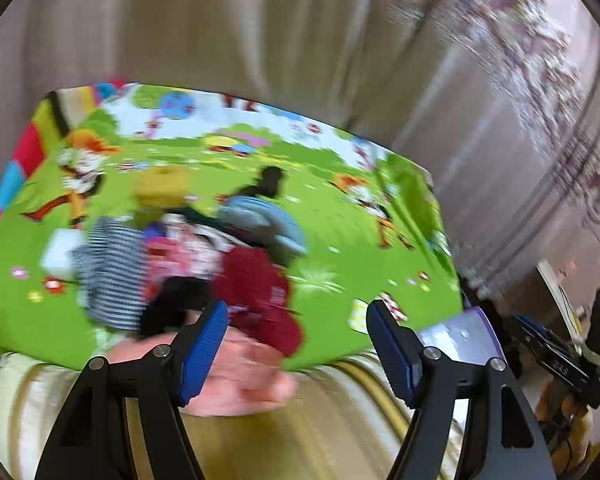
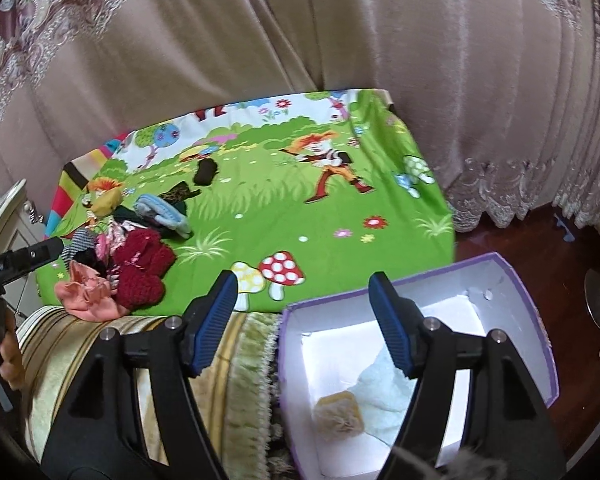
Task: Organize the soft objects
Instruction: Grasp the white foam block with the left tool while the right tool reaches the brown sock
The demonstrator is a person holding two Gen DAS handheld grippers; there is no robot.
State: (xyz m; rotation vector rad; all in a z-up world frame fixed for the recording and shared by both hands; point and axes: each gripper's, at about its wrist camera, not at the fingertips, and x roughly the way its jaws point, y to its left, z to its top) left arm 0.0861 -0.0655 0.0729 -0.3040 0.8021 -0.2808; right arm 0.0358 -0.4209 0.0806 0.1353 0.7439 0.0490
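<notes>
A pile of soft clothes lies on the green cartoon sheet (image 1: pixel 360 248): a maroon knit piece (image 1: pixel 256 280), a striped black-and-white cloth (image 1: pixel 108 268), a light blue item (image 1: pixel 260 220) and a yellow one (image 1: pixel 162 186). My left gripper (image 1: pixel 297 306) is open just in front of the pile, with a blurred pink sock (image 1: pixel 240 376) low beside its left finger, not pressed. My right gripper (image 2: pixel 302 278) is open and empty above the left rim of a purple box (image 2: pixel 540 320). Inside the box lie a pale blue cloth (image 2: pixel 384 384) and a tan fuzzy piece (image 2: pixel 338 412).
The right wrist view shows the maroon piece (image 2: pixel 140 268), the pink sock (image 2: pixel 88 292) and a black item (image 2: pixel 205 171) farther back. A striped cushion with a fringe (image 2: pixel 244 380) borders the sheet. Curtains (image 2: pixel 380 40) hang behind; wooden floor (image 2: pixel 520 236) is at the right.
</notes>
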